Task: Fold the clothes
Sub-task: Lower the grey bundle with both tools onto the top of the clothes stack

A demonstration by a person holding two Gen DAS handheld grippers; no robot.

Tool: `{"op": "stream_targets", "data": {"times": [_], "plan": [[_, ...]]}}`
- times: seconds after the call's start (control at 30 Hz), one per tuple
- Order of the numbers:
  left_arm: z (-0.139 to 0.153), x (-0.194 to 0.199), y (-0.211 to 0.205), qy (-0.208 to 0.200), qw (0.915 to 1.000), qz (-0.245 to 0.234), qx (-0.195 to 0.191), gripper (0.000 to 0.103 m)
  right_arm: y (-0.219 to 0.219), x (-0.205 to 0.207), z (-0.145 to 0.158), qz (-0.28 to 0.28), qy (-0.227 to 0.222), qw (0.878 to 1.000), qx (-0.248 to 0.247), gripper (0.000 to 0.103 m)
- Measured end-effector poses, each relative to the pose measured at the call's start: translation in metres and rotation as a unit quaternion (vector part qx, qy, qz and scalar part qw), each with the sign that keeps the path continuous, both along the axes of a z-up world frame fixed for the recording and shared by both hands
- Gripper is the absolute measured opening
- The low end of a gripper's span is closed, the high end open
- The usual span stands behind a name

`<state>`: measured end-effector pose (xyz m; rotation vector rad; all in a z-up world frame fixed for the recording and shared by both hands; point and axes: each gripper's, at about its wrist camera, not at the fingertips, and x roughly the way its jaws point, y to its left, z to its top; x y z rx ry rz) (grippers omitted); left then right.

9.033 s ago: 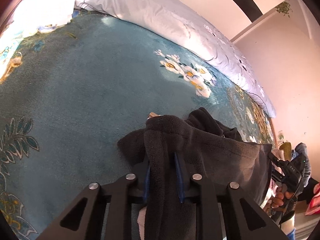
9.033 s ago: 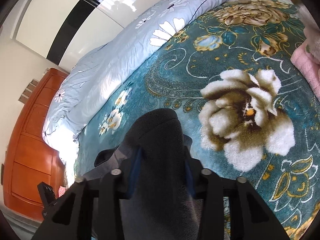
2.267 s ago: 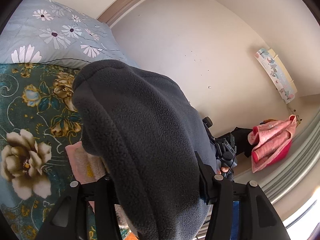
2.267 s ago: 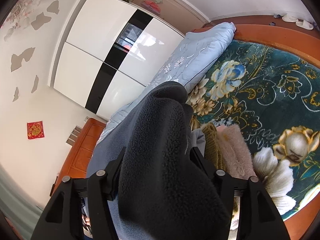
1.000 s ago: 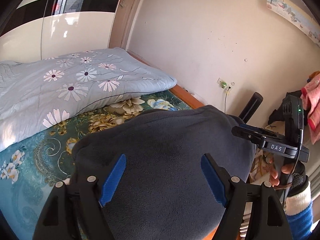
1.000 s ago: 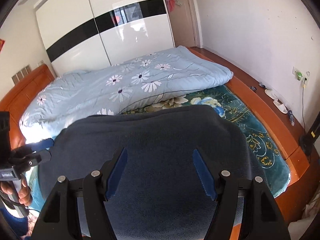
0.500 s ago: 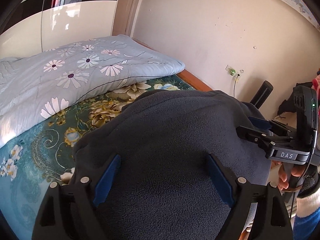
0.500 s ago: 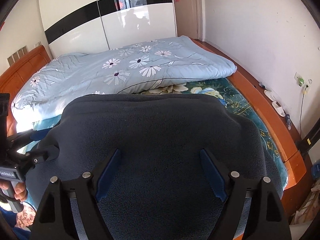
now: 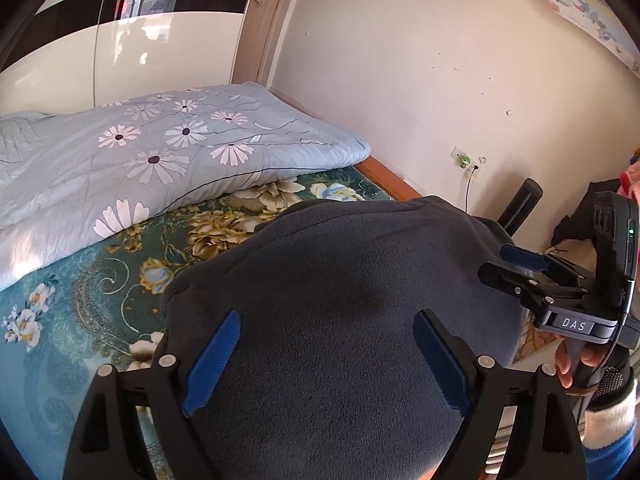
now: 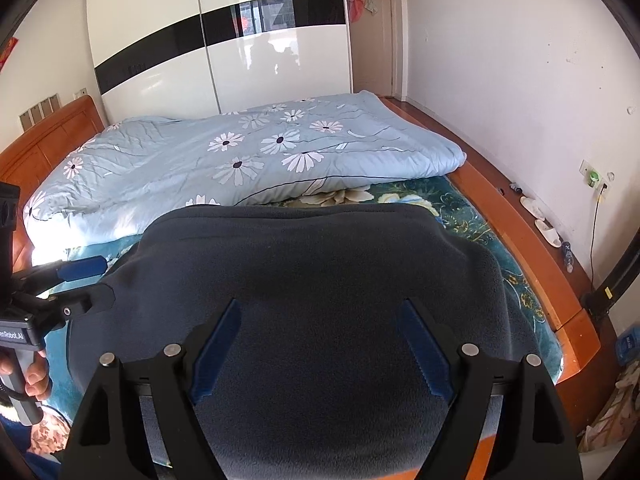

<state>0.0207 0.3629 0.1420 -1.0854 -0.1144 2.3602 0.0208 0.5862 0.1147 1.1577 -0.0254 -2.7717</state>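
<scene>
As seen from the left wrist, left to right: pale blue daisy quilt heaped along the far side of the bed, lying on a teal flowered blanket. Nearer and to the right, dark grey fleece folded into a thick pad on that blanket, close to the orange wooden frame. Left gripper poised over the fleece, its 2 blue-padded jaws spread wide, cloth under and between them but not pinched. Farther right, right gripper at the fleece's edge, held by a hand in a white cuff, jaws parted too.

Seen from the right wrist, again left to right: left gripper with both jaws apart beside the fleece's left edge. Right gripper above the middle of the fleece, 2 jaws wide, nothing clamped. Behind, white wardrobe with a black band. Far right, pale slippers on the floor between frame and wall.
</scene>
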Motion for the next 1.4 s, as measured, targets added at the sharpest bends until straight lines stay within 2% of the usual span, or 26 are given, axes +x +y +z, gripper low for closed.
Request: {"op": "stream_targets", "data": {"times": [0.17,0.27,0.37,0.53,0.83,1.17,1.4], "plan": [[-0.008,0.014,0.004,0.016,0.9997,-0.004,-0.02,0.09,0.001,0.019,-0.003,-0.002,0.001,1.0,-0.003,0.083],[-0.016,0.014,0.009,0.012,0.9994,-0.008,-0.031,0.092,0.0,0.022,-0.01,-0.001,-0.004,1.0,0.003,0.083],[-0.021,0.014,0.011,0.014,0.9994,-0.008,-0.031,0.096,-0.001,0.02,-0.017,-0.002,-0.006,1.0,0.006,0.083],[-0.027,0.013,0.015,0.016,0.9992,-0.012,-0.035,0.102,-0.004,0.017,-0.028,0.003,-0.008,1.0,0.012,0.09],[-0.034,0.013,0.02,0.02,0.9993,-0.01,-0.03,0.103,0.0,0.017,-0.038,-0.001,-0.01,1.0,0.004,0.092],[-0.016,0.026,0.004,0.017,0.9998,-0.007,-0.007,0.103,-0.01,0.032,-0.015,-0.011,0.006,1.0,0.003,0.092],[-0.001,0.053,-0.01,0.037,0.9993,-0.008,0.0,0.103,-0.027,0.063,0.005,-0.005,0.03,1.0,-0.002,0.092]]}}
